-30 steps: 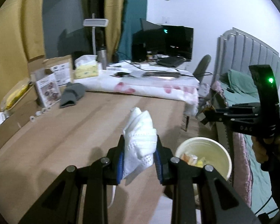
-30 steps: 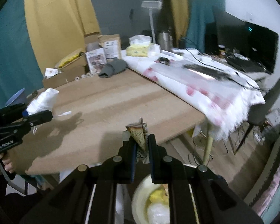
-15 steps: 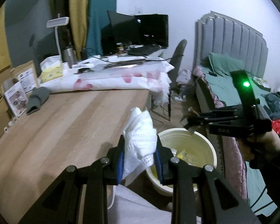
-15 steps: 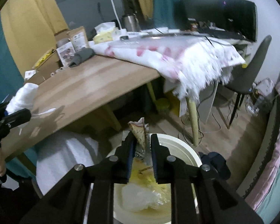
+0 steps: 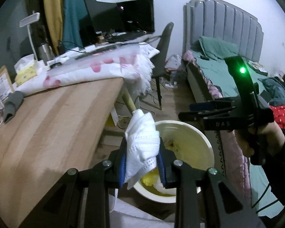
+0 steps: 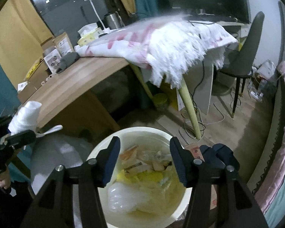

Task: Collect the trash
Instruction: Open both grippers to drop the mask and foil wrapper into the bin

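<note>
Two fingers of my left gripper (image 5: 142, 163) pinch the white mask (image 5: 142, 144) beside the bin (image 6: 140, 133) at three o'clock, ready to drop; my right gripper (image 6: 145, 161) gapes empty above the trash

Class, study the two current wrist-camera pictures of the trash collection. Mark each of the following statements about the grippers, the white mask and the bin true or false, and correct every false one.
1. The left gripper is shut on the white face mask. True.
2. The right gripper holds a wrapper. False: its fingers are spread, with nothing between them.
3. The trash bin stands on the wooden table. False: it stands on the floor beside the table.
4. The bin already holds trash. True.
5. The right gripper is above the bin. True.
</note>
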{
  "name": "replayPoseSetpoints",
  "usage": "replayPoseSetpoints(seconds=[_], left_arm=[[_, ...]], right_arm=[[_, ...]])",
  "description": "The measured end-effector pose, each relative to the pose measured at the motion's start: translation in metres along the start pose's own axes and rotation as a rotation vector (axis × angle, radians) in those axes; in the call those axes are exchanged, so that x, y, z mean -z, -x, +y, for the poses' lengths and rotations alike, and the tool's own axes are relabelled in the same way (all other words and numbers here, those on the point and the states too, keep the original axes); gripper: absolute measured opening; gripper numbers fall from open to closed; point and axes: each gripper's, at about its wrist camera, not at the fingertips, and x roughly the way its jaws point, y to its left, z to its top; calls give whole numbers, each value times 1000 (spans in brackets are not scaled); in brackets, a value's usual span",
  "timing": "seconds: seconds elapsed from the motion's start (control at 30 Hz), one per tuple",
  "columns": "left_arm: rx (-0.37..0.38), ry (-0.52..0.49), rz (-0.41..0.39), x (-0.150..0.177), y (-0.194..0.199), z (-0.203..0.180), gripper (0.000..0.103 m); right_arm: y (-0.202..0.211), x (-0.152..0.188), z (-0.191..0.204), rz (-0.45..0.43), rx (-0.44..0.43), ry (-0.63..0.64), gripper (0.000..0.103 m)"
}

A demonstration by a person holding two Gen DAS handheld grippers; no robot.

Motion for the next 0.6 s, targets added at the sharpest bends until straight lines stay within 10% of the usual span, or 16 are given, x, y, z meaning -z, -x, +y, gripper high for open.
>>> replayPoseSetpoints(seconds=[0.6], left_arm=[[95,-96,195,-2,-106,-47,34]], right_arm=[[13,40,-49,30,105,-121,52]])
